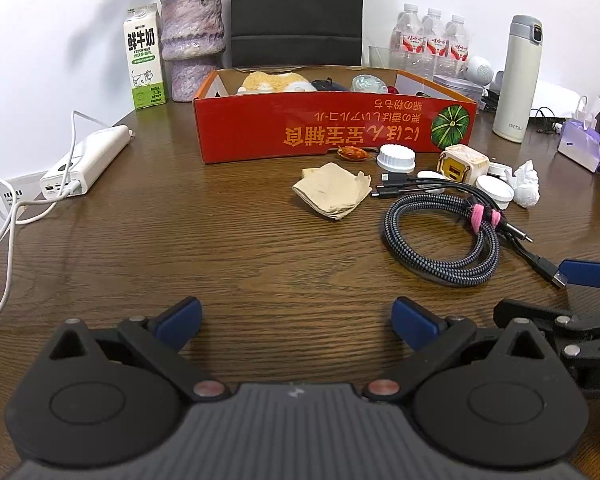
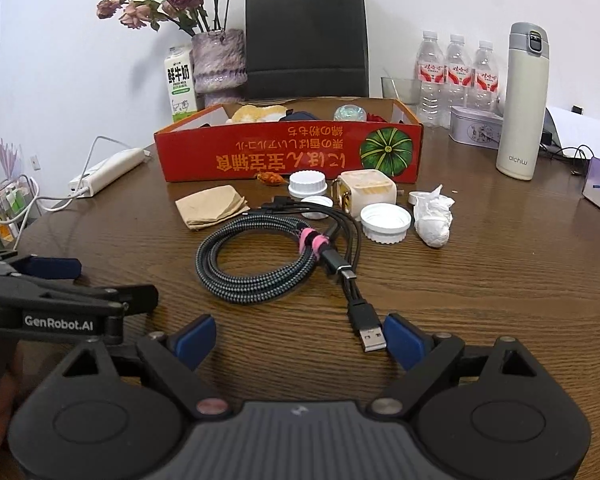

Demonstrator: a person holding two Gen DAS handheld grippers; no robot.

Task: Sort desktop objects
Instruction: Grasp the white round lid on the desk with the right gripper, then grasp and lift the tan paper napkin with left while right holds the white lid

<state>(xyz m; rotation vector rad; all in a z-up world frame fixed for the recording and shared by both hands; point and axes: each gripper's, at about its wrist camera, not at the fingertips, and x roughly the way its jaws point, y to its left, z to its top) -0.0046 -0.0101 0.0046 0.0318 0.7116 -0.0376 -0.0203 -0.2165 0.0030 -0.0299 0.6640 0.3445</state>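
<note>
A: Both idle. Left gripper (image 1: 296, 322) spread wide over bare surface (image 1: 180, 240), holding nothing. Right gripper (image 2: 298, 338) same, its right pad just beside the USB plug (image 2: 370, 338).

B: Where's the coiled cable (image 2: 260, 258)?

A: Ahead of the right gripper, in front of the red box (image 2: 288, 152).

B: Risks?

A: Grabbing only the plug probably unspools the coil; trailing leads may sweep the white lids (image 2: 385, 219) and tissue wad (image 2: 434, 222).

White wall (image 1: 40, 20), dark wood-grain table (image 1: 220, 248), wall outlet (image 2: 36, 162)
</note>
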